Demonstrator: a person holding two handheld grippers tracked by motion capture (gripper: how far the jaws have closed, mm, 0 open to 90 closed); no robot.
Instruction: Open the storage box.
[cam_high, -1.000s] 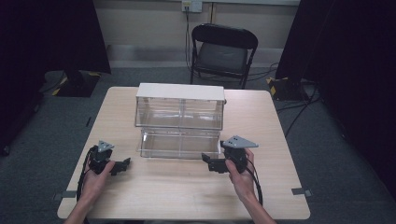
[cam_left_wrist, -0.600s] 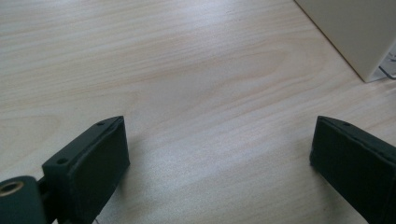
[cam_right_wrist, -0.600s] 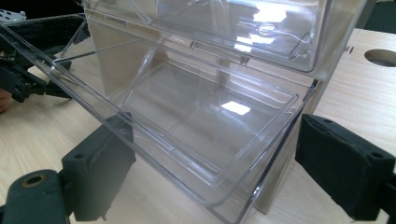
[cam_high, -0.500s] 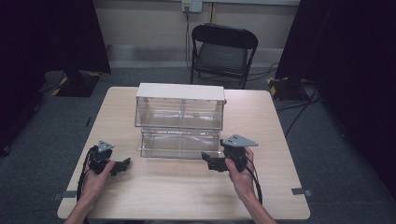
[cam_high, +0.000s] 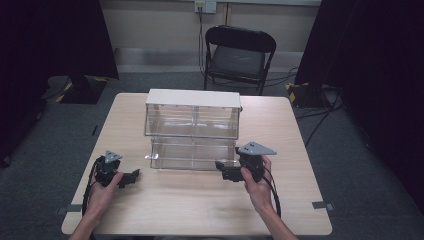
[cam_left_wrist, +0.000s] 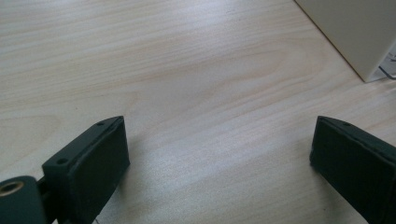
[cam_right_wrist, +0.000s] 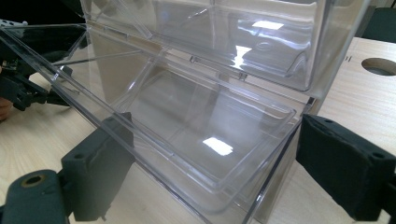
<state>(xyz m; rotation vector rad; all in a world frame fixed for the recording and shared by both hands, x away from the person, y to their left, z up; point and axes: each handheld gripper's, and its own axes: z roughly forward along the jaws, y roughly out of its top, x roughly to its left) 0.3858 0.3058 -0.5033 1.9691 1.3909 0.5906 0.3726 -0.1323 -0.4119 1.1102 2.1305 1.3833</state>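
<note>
A clear plastic two-tier bin cabinet (cam_high: 192, 120) with a white top stands mid-table. Its lower bin (cam_high: 192, 152) is tipped out toward me. My right gripper (cam_high: 223, 170) is at the lower bin's front right corner. In the right gripper view this gripper (cam_right_wrist: 215, 140) is open wide, and the clear tilted bin front (cam_right_wrist: 187, 135) lies just ahead of and between the jaws. My left gripper (cam_high: 131, 176) rests on the table left of the cabinet. In the left gripper view it (cam_left_wrist: 219, 135) is open over bare wood, with the cabinet's white corner (cam_left_wrist: 355, 32) at upper right.
The wooden table (cam_high: 200, 205) has bare surface in front of the cabinet and on both sides. A black folding chair (cam_high: 239, 55) stands behind the far edge. A round hole in the tabletop (cam_right_wrist: 379, 66) lies to the right of the cabinet.
</note>
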